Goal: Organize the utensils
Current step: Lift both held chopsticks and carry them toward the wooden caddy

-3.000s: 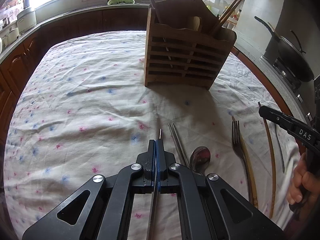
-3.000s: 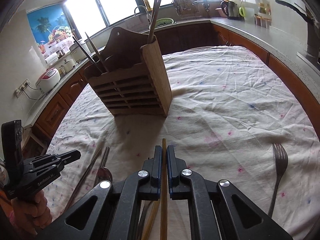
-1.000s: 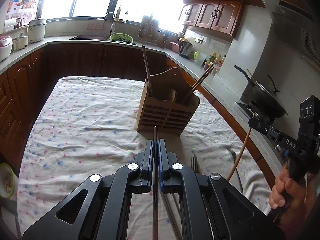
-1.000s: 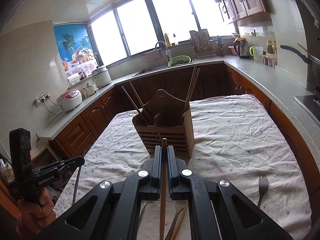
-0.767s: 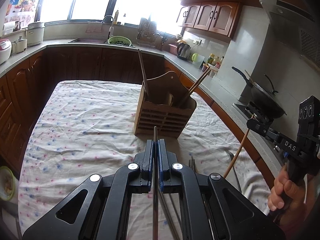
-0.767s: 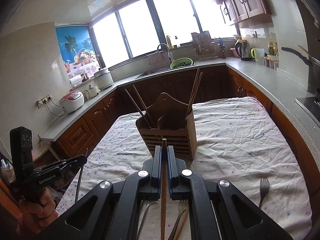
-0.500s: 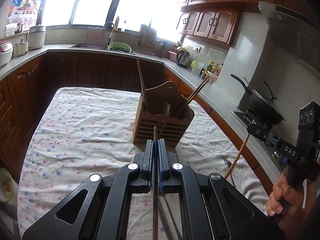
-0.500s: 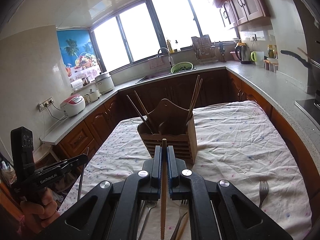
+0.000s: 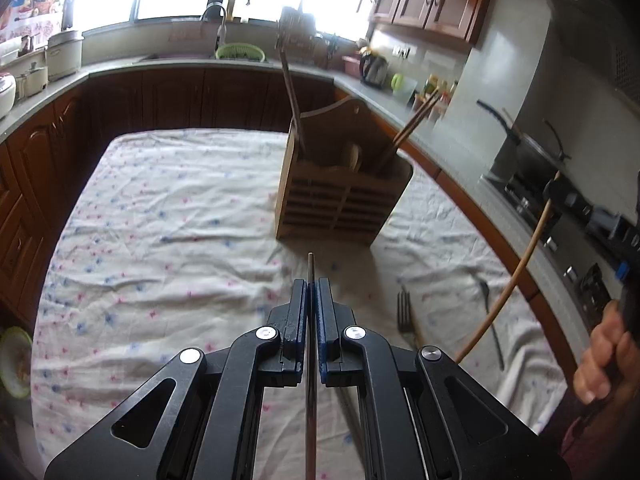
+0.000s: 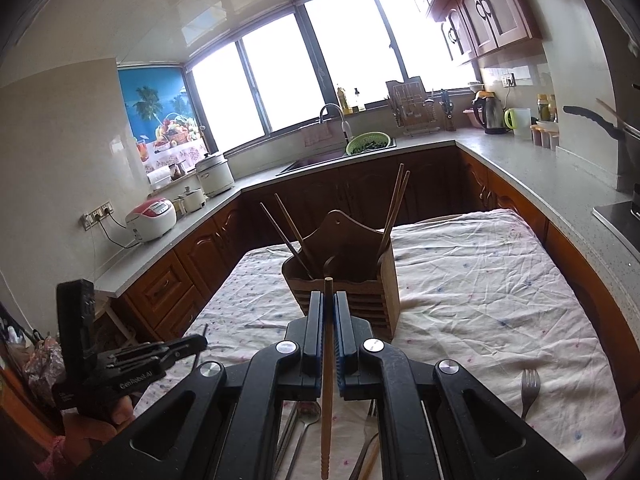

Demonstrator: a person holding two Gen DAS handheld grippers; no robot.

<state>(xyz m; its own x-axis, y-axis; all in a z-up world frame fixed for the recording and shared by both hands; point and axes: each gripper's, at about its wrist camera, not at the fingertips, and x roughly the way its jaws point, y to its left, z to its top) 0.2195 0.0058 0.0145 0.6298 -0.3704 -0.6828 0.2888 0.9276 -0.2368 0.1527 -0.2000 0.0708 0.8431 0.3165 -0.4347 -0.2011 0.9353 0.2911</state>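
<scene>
The flowered tablecloth point(image 9: 160, 208) carries a wooden utensil holder point(image 9: 344, 196), with a fork point(image 10: 529, 390) lying apart. The left gripper point(image 9: 311, 292) clenches a metal chopstick point(image 9: 310, 360), the right gripper point(image 10: 328, 308) a wooden chopstick point(image 10: 327, 380). Both are raised higher than before, and the holder now looks farther away.

Table point(image 9: 168, 216): covered by a wrinkled white cloth point(image 10: 480, 280) with small pink and blue flower print.
Wooden utensil holder point(image 9: 344, 196): upright on the cloth, at 12 o'clock in both views.
Fork point(image 10: 529, 392): flat at 4 o'clock in the right wrist view.
Second fork point(image 9: 405, 312): flat at 4 o'clock in the left wrist view.
</scene>
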